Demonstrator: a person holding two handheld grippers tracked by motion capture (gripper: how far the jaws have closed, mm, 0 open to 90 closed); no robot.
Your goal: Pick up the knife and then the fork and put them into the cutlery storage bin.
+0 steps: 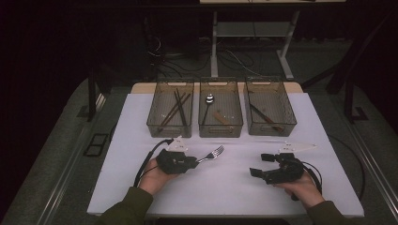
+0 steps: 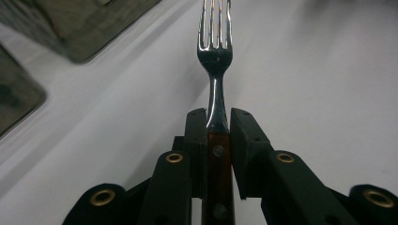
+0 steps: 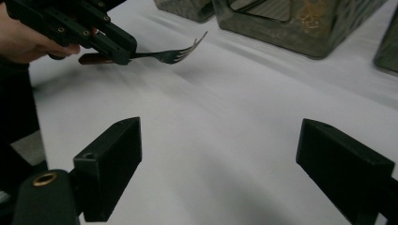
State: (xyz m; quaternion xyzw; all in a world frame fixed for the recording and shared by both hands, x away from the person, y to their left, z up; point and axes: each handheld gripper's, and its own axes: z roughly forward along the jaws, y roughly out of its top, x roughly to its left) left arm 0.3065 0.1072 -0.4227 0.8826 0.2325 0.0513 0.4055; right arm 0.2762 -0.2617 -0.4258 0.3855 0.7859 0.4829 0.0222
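At lower left of the high view, the left tool (image 1: 192, 161) is clamped on a fork (image 1: 213, 153) by its wooden handle, tines aimed at three bins (image 1: 220, 129) above; the thin grip could let it swivel or slip onto the bench (image 1: 234, 187). The right tool (image 1: 263, 165) waits, jaws apart and empty.
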